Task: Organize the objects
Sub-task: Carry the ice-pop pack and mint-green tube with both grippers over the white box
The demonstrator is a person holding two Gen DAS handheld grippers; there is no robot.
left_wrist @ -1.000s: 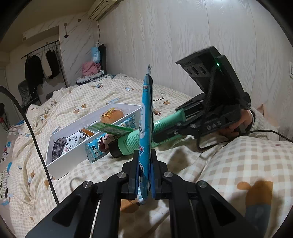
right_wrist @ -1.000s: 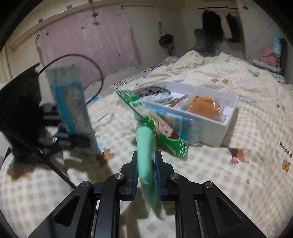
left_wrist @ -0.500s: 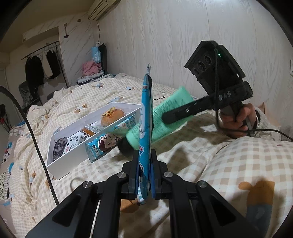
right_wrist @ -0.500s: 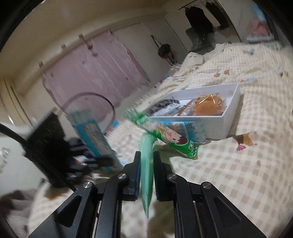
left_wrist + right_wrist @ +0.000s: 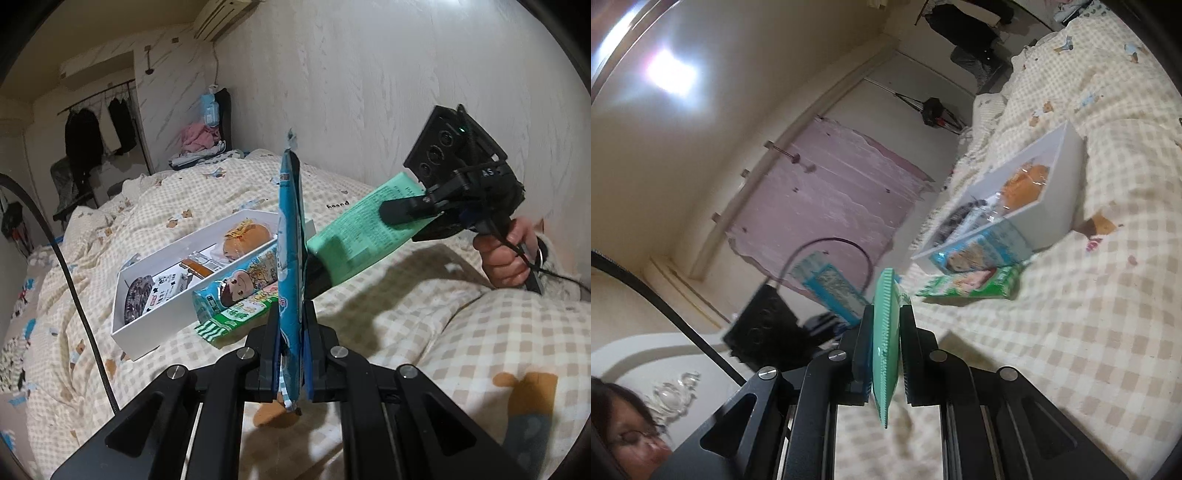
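Since the earlier frames, the green tube (image 5: 364, 230) has been lifted clear of the bedding and rolled over by the right gripper (image 5: 884, 363), whose jaws are pressed onto its crimped flat end, while the blue packet (image 5: 291, 266) is kept upright, pinched in the left gripper (image 5: 290, 356). With the white box (image 5: 155, 332) lying ahead of both claws and a snack bag (image 5: 236, 291) leaning on its near wall, a slip is judged possible because the tube is held only by its thin end. The right hand (image 5: 508, 254) is seen tilted sideways, nearly level.

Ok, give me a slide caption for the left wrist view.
Left gripper pinching a blue snack packet upright; right gripper lifting a green tube near the white box.
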